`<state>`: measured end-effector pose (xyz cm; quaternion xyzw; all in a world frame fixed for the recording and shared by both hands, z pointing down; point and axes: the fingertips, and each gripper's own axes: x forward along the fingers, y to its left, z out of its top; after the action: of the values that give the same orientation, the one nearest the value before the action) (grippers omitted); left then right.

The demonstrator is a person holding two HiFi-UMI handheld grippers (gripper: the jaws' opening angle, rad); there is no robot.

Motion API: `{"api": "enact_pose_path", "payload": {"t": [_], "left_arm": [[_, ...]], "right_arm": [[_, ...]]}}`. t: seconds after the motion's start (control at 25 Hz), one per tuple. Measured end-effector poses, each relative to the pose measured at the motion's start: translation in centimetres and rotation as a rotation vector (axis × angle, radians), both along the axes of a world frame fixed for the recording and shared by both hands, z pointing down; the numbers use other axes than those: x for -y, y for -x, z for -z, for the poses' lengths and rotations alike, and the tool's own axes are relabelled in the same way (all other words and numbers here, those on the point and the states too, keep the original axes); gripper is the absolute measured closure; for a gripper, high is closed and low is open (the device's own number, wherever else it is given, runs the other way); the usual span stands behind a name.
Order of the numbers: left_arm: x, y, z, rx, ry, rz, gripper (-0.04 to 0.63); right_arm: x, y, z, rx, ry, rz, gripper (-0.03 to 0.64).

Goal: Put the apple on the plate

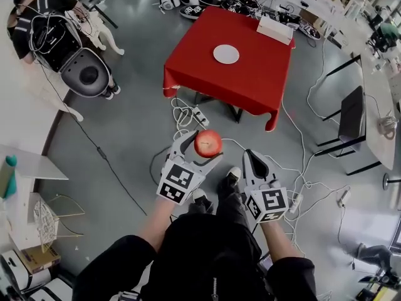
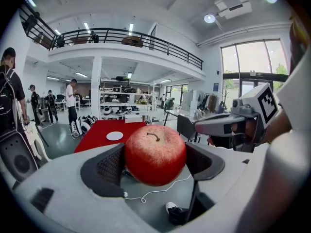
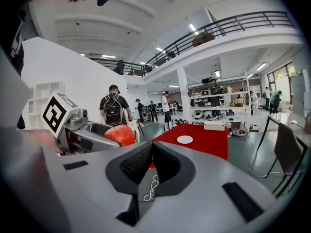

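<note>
A red apple (image 1: 208, 143) sits clamped between the two jaws of my left gripper (image 1: 202, 149), held in the air over the grey floor. In the left gripper view the apple (image 2: 155, 155) fills the gap between the black pads, stem up. A small white plate (image 1: 226, 54) lies near the middle of the red-clothed table (image 1: 250, 80), well ahead of both grippers; the plate (image 2: 114, 136) also shows far off. My right gripper (image 1: 252, 160) is to the right of the left one, its jaws pressed together with nothing between them. The apple (image 3: 120, 134) appears in the right gripper view too.
Cables and a power strip (image 1: 200, 116) lie on the floor between me and the table. A white box (image 1: 276, 29) sits at the table's far right corner. A black chair (image 1: 351, 121) stands at the right, a person with a round device (image 1: 88, 74) at the left.
</note>
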<state>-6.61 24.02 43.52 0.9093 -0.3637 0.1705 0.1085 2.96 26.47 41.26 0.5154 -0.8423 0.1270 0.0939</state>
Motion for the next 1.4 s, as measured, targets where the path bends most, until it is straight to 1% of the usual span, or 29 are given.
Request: {"api": "enact_pose_path", "payload": {"t": [0.28,0.4,0.64,0.76,0.96,1.16,1.4], "left_arm": [[2.1,-1.5,0.0,-0.010,0.000,-0.007,0.208],[3.2,-2.3,-0.3,-0.005,0.011,-0.014,0.208],[6.5,-3.5,-0.5,-0.005,0.019,0.000,0.208],[8.6,-4.1,-0.5,0.000,0.029,0.018,0.208],[12.5,-5.9,0.3,-0.005,0.010,0.056,0.208],[15.0,-6.9,0.3,0.009,0.014,0.087,0.208],[17.9,-8.8,0.7,0.009,0.015,0.137,0.207]], "right_arm": [[1.6,-1.2,0.1,0.002,0.007,-0.006,0.606],[3.1,-1.9,0.0,0.000,0.012,-0.004,0.606],[6.7,-2.8,-0.2,0.000,0.016,0.020,0.606],[9.0,-3.2,-0.1,0.002,0.018,0.042,0.606],[13.0,-4.5,0.3,0.016,0.020,0.086,0.606],[15.9,-5.2,0.2,0.029,0.014,0.128,0.606],[19.3,-7.6,0.7,0.043,0.003,0.163,0.606]]}}
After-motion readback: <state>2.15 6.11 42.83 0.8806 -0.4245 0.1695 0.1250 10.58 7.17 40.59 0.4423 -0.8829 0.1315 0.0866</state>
